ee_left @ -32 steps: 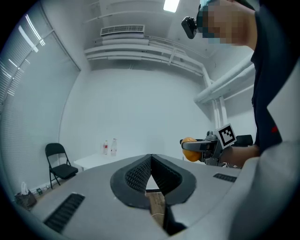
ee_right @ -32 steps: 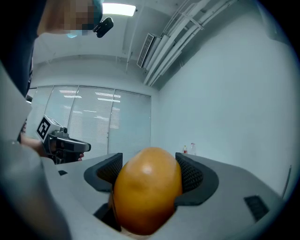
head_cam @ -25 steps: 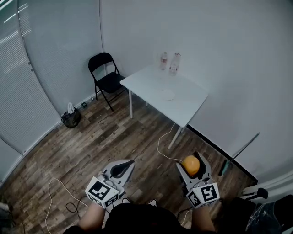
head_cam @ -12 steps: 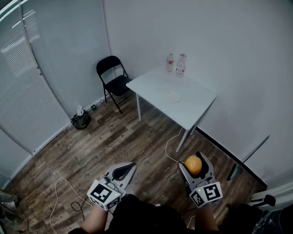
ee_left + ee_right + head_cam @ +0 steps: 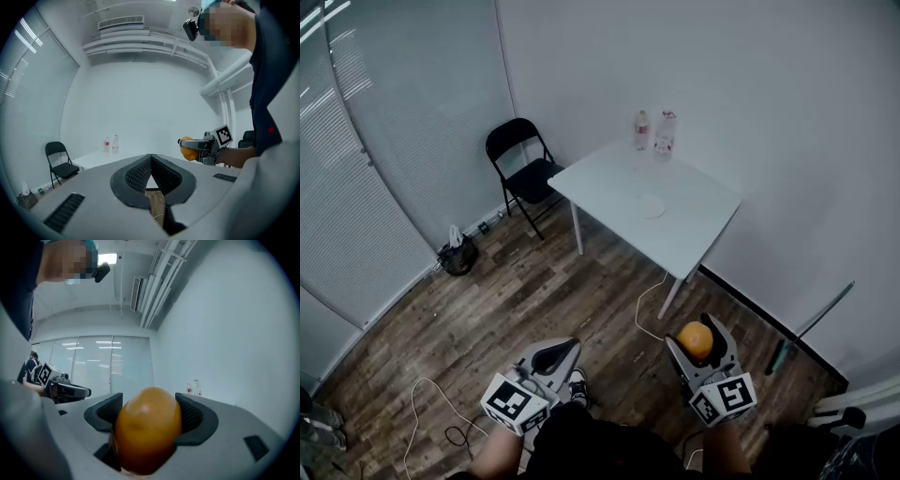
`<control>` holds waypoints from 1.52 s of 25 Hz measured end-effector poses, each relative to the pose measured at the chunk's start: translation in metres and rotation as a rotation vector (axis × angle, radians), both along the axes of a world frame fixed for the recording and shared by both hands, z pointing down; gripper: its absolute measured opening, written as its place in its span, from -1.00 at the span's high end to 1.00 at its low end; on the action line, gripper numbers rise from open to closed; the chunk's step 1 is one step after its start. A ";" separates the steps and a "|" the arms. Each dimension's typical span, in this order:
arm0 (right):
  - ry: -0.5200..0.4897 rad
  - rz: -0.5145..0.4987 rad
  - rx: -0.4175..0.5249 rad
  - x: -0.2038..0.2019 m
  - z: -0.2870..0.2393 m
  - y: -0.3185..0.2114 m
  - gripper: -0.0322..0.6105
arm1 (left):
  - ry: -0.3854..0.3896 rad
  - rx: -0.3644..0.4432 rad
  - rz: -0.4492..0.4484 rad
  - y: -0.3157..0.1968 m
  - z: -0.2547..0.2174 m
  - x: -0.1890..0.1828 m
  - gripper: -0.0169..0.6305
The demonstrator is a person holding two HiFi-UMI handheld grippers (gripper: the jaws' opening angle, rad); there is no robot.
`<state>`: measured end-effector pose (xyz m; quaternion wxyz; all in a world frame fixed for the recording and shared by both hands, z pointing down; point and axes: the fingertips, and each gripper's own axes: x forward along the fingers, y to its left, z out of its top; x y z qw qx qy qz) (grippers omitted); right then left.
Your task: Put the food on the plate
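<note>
The right gripper holds an orange: its two dark ribbed pads press on the fruit from both sides, and the orange fills the gap between them. In the head view this gripper is low on the right, over the wooden floor, so the orange is in the air and well apart from the white table.

The left gripper is narrow. Its jaws come together at the tips and nothing is between them. It is low on the left in the head view, also over the floor.

On the table lies a small white plate, near the middle of the top, and it has no food on it. Two clear bottles stand upright, close to each other, at the far corner of the table, near the wall. A black folding chair stands to the left of the table. A white cable lies on the floor near the front table leg.
</note>
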<state>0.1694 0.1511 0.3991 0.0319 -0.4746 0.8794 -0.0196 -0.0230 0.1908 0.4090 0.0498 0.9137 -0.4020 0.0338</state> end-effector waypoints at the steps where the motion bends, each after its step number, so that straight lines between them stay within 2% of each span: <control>1: 0.004 0.005 -0.003 -0.001 0.001 -0.013 -0.24 | 0.002 0.000 0.004 -0.013 0.001 -0.002 0.89; 4: 0.000 0.014 -0.014 -0.013 0.000 -0.054 -0.24 | 0.016 -0.004 0.011 -0.056 0.005 -0.014 0.89; 14: 0.027 0.033 -0.015 -0.089 -0.016 -0.182 -0.24 | 0.034 -0.008 0.059 -0.188 -0.002 -0.078 0.89; 18: 0.042 0.047 -0.026 -0.121 -0.016 -0.215 -0.24 | 0.057 -0.027 0.060 -0.227 0.001 -0.114 0.89; 23: 0.047 0.077 -0.050 -0.143 -0.008 -0.249 -0.24 | 0.067 -0.052 0.107 -0.265 0.013 -0.133 0.89; 29: 0.051 0.101 -0.080 -0.142 0.007 -0.282 -0.24 | 0.073 -0.075 0.118 -0.302 0.020 -0.135 0.89; 38: 0.036 0.091 -0.099 -0.105 0.020 -0.358 -0.24 | 0.058 -0.082 0.090 -0.377 0.022 -0.101 0.89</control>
